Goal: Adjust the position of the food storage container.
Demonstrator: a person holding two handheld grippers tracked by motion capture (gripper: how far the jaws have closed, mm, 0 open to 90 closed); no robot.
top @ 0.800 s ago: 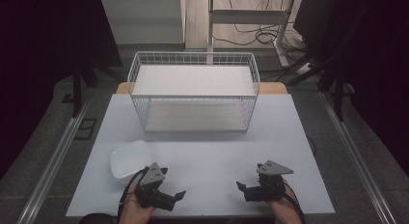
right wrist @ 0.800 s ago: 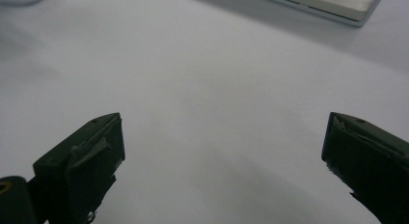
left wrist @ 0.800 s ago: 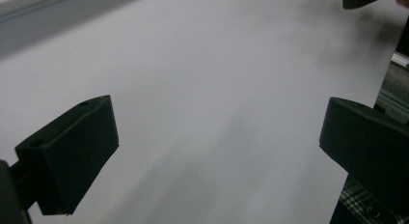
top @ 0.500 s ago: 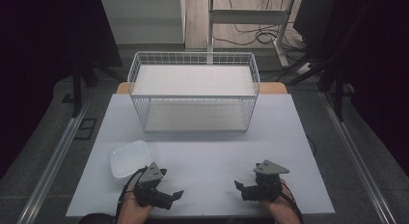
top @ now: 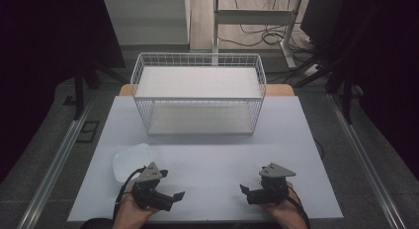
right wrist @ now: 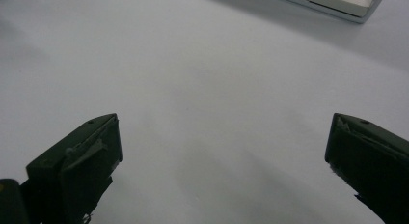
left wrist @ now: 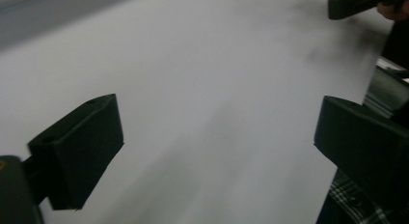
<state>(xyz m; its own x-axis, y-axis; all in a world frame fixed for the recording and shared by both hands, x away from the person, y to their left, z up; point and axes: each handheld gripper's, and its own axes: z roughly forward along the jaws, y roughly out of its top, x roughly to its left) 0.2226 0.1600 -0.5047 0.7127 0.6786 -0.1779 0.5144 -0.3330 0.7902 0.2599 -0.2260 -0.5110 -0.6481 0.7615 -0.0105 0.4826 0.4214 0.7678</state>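
— Low in the high view, left of centre: left gripper (top: 168,188), jaws spread wide, nothing between them, hovering over white table (top: 212,155).
— And lower right?
— Right gripper (top: 251,192), likewise gaping and empty, pointing toward frame centre.
— Anything close by?
— White lidded container (top: 131,161), just beside left gripper, at its upper left. White wire basket (top: 197,98) at upper centre, well apart from both.

Grey floor (top: 54,140) around white table (top: 291,140); dark curtains both sides; cables (top: 262,39) on floor behind.
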